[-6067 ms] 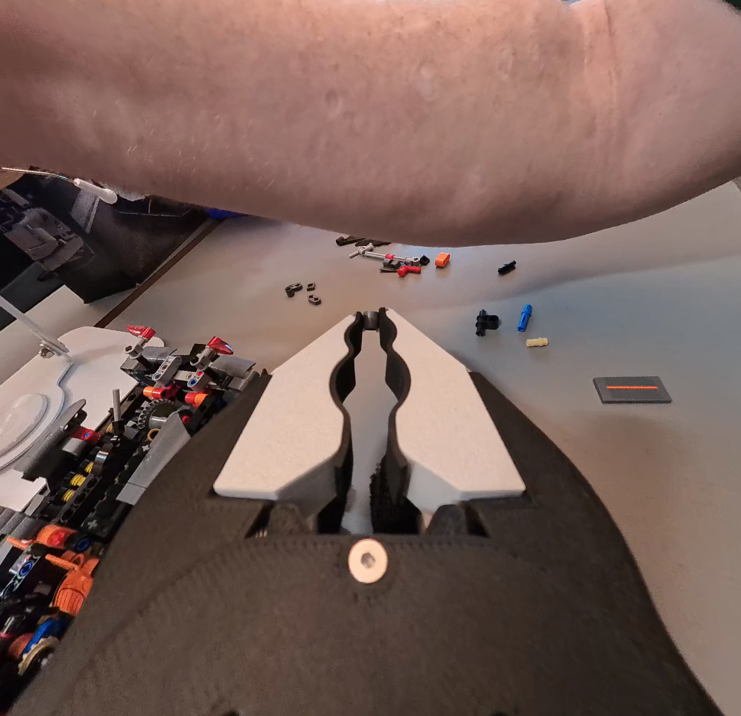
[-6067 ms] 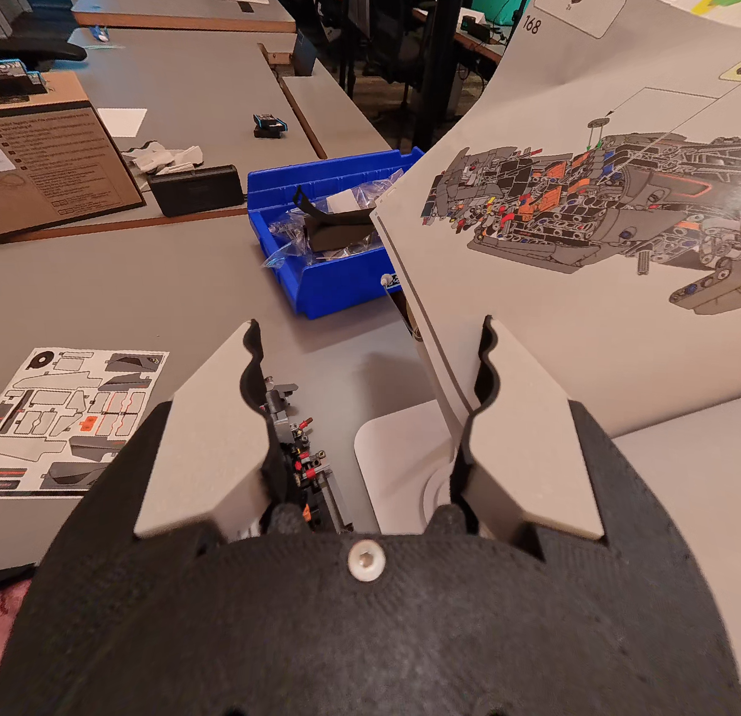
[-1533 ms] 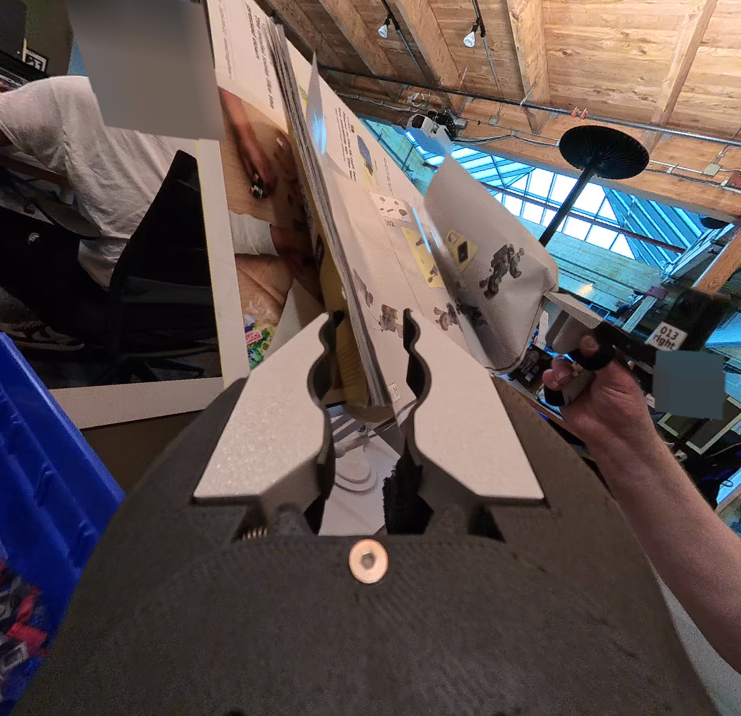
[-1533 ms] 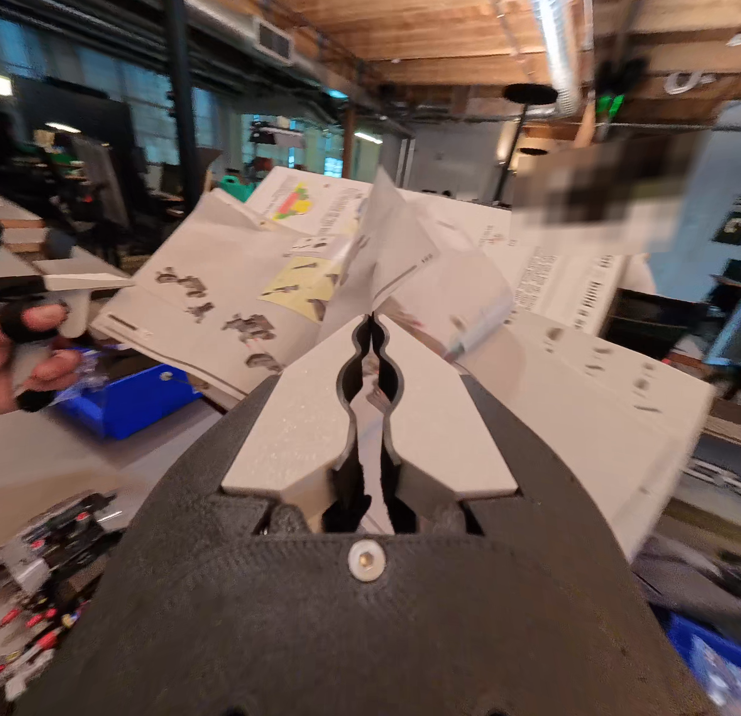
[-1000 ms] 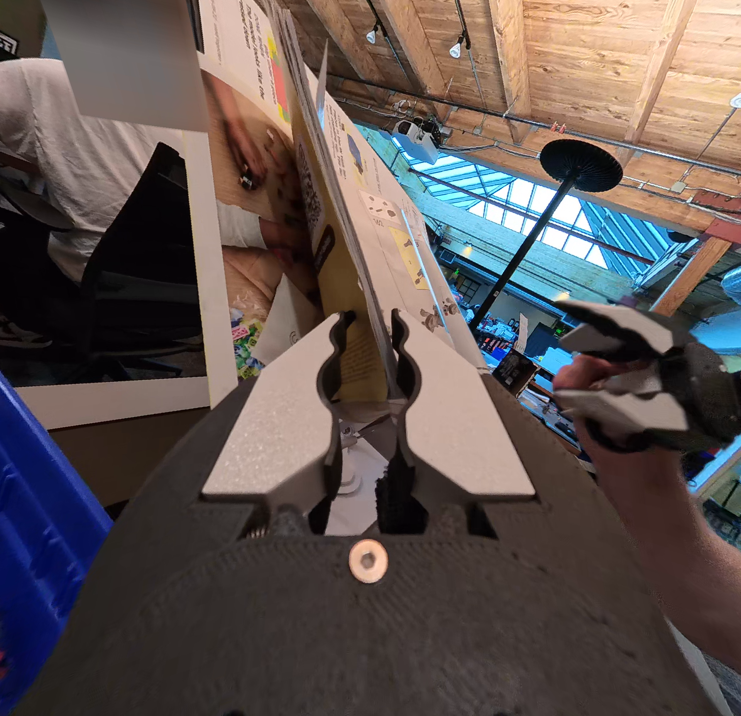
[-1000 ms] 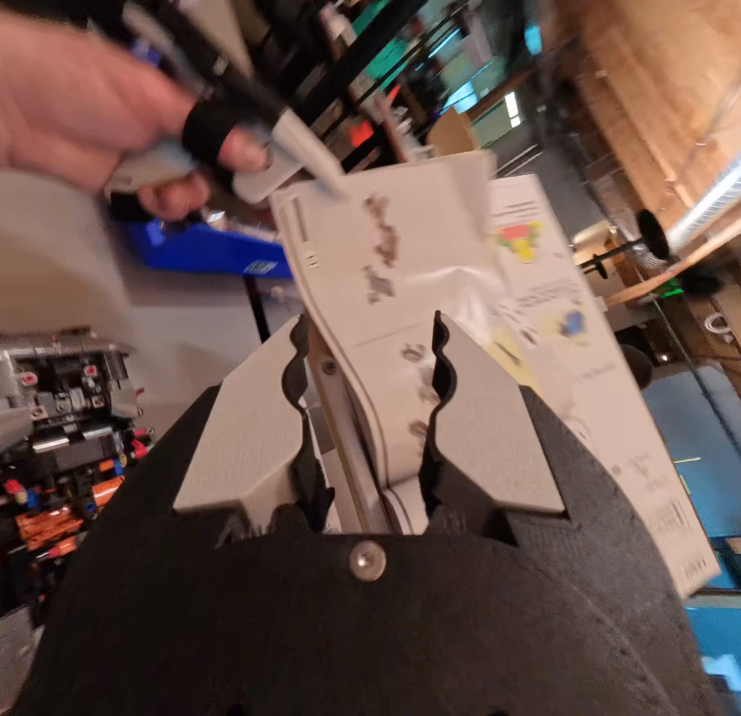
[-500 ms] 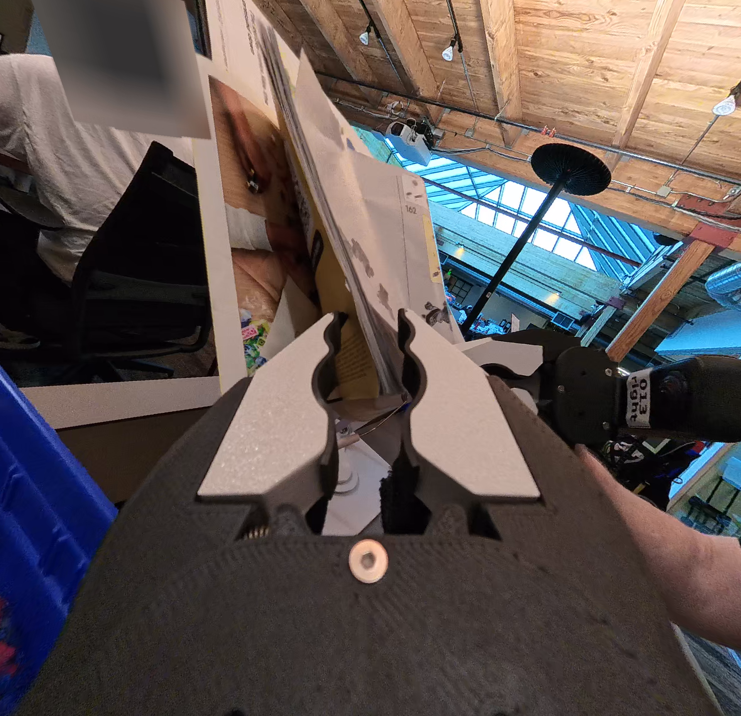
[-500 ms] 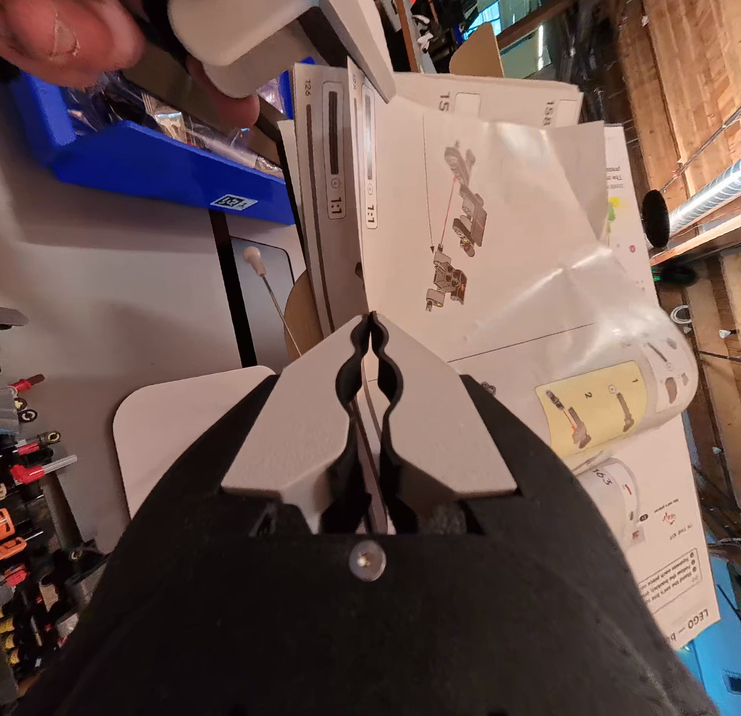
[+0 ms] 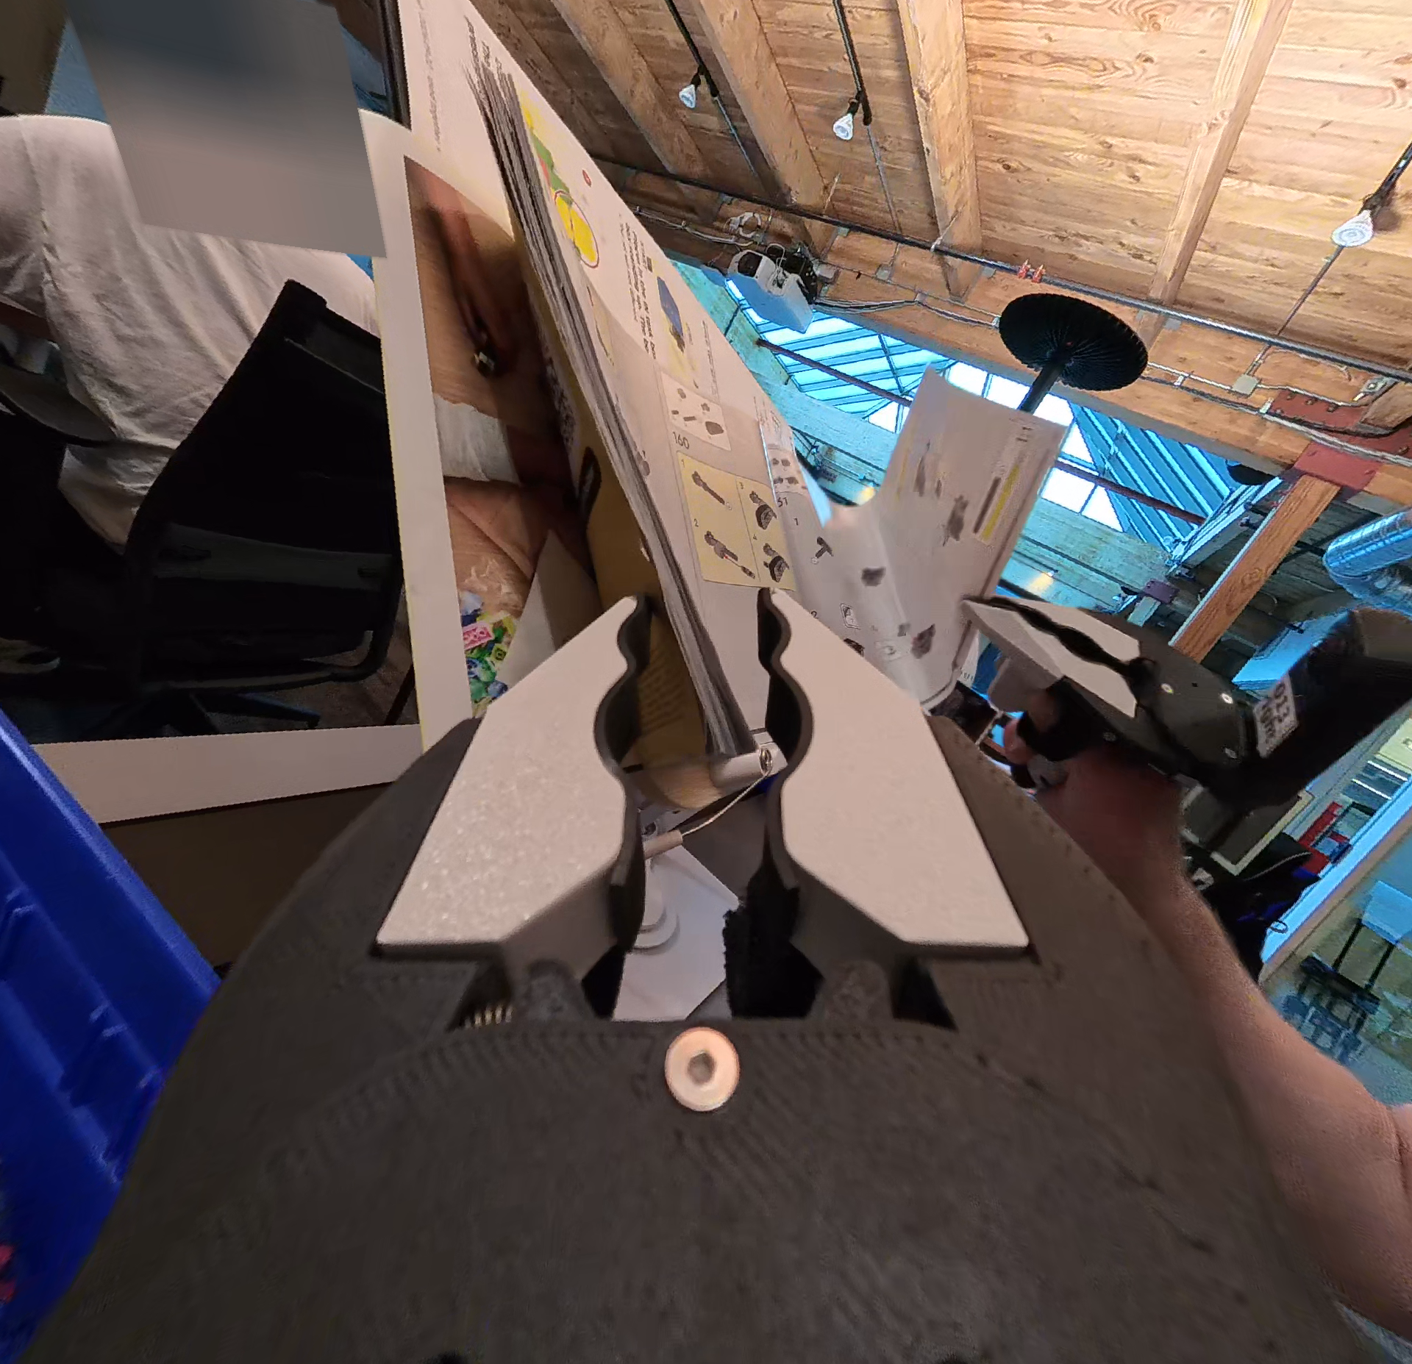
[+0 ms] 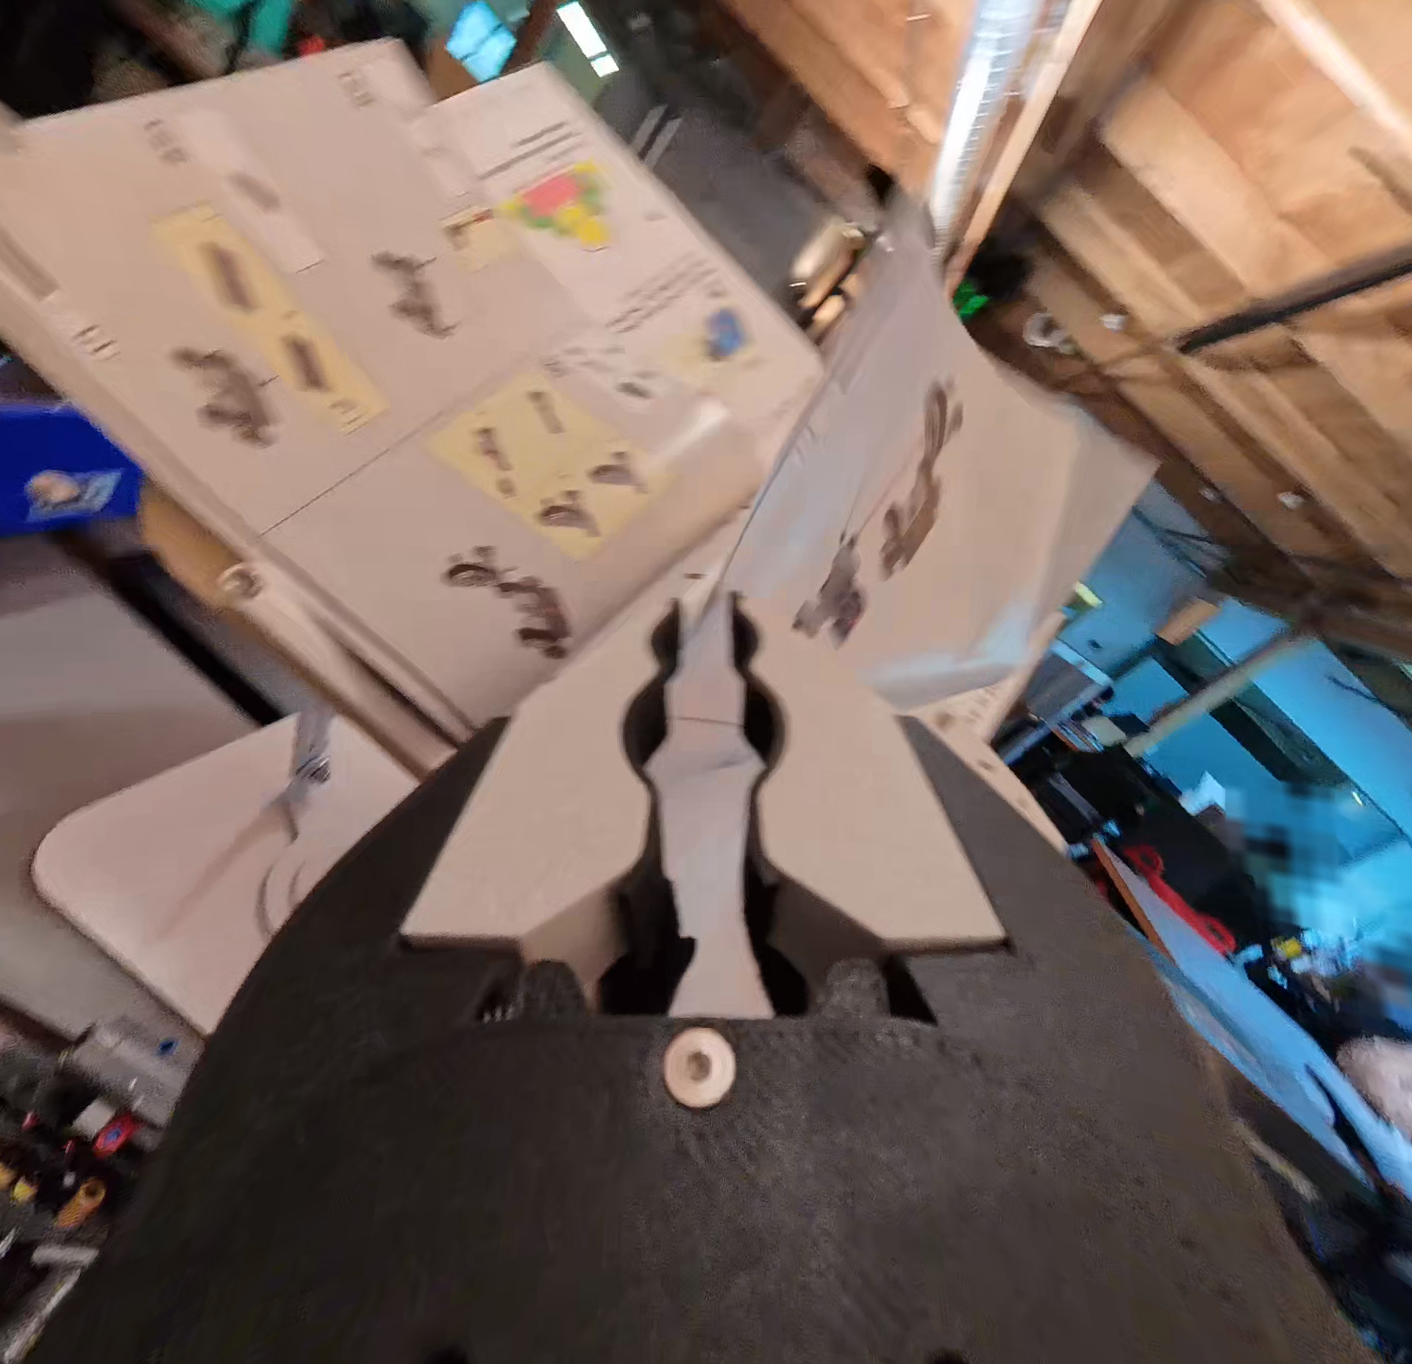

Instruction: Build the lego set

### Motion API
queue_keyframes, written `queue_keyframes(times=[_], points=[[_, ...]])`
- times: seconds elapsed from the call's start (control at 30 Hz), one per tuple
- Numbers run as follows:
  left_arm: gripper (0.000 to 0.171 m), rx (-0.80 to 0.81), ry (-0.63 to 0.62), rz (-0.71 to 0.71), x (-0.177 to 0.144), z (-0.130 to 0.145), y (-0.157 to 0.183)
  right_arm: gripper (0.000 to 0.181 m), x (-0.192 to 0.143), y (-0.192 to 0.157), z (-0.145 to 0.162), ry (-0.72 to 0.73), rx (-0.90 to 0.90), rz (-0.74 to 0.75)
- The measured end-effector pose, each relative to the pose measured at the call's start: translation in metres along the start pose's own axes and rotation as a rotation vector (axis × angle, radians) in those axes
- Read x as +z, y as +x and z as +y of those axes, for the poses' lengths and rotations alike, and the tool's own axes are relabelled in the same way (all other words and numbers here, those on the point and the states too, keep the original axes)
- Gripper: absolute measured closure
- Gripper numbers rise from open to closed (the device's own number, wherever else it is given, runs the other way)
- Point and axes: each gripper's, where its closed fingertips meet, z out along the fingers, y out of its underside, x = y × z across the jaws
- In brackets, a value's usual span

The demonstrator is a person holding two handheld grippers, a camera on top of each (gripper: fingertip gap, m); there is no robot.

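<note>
The instruction booklet (image 9: 611, 380) stands open on a stand. In the left wrist view my left gripper (image 9: 699, 621) is open, its jaws either side of the lower edge of the thick page stack without clearly pressing it. My right gripper (image 10: 707, 605) is shut on a single page (image 10: 917, 487), which runs down between its fingers and curls up to the right. In the left wrist view the right gripper (image 9: 974, 609) holds that page (image 9: 955, 502) away from the stack, to the right. The right wrist view is blurred. Part of the lego model (image 10: 61, 1174) shows at its lower left.
The stand's white base (image 10: 153, 854) sits on the grey table. A blue bin (image 9: 61, 945) is at the left, also visible in the right wrist view (image 10: 53, 456). A person in a white shirt (image 9: 114, 273) sits on a black chair (image 9: 267, 487) behind the booklet. Some 25 centimeters of space lies between my two pairs of fingers. From either gripper's tips it is about 30 centimeters to the lego model (image 10: 61, 1174).
My right gripper has closed on one page and pulled it right, away from the stack. My left gripper's jaws have opened a little wider around the stack's edge.
</note>
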Motion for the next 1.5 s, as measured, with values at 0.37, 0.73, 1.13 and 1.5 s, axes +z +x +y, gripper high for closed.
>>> queue_keyframes(times=[0.37, 0.73, 1.13, 1.5], points=[[0.145, -0.021, -0.007, 0.025, 0.005, 0.005, 0.005, 0.111, 0.005, -0.128, -0.103, 0.217, -0.183, -0.357], [0.141, -0.089, -0.007, 0.119, 0.007, 0.003, 0.018, 0.152, 0.085, -0.202, -0.076, 0.152, -0.185, -0.587], [0.137, -0.108, 0.009, 0.189, 0.008, 0.001, 0.03, 0.179, 0.071, -0.185, -0.081, 0.182, 0.008, -0.722], [0.137, -0.145, 0.022, 0.203, 0.007, 0.003, 0.025, 0.179, 0.073, -0.19, -0.077, 0.177, 0.127, -0.838]])
